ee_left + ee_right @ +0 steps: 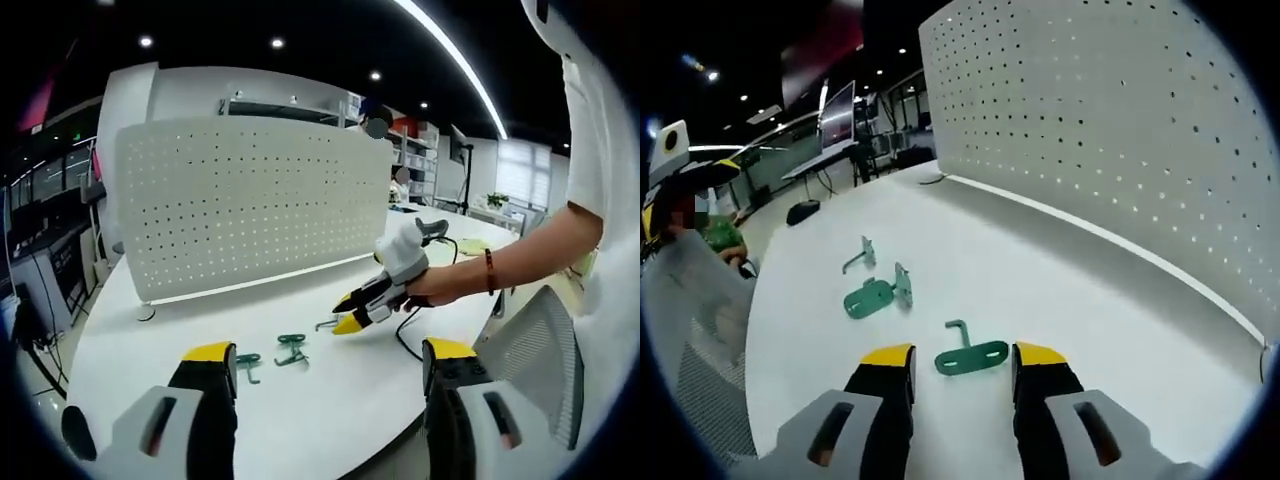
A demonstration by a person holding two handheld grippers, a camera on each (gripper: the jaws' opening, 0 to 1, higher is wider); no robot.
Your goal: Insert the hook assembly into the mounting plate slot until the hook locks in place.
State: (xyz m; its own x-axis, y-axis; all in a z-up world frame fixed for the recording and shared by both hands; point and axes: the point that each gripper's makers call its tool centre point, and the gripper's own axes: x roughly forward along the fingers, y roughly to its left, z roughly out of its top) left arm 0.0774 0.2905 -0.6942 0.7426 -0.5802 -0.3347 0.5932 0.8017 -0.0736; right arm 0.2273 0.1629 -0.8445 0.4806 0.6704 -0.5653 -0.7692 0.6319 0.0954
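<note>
A white perforated mounting plate (250, 200) (1120, 130) stands upright on the white table (300, 420). Three green hook pieces lie in front of it. In the right gripper view, one flat hook (980, 355) lies on the table between the tips of my right gripper (964, 362), which is open around it without touching it. A second hook with a plate (877, 293) and a third small hook (860, 255) lie farther off. The left gripper view shows my left gripper (330, 352) open and empty, with two hooks (292, 348) (247, 362) just ahead and the right gripper (347, 312) low over the third hook (325, 324).
A hand and forearm with a red bracelet (488, 270) hold the right gripper. Its black cable (408, 342) trails over the table. A grey mesh chair back (540, 350) stands by the table's near edge. A black object (802, 212) lies at the table's far end.
</note>
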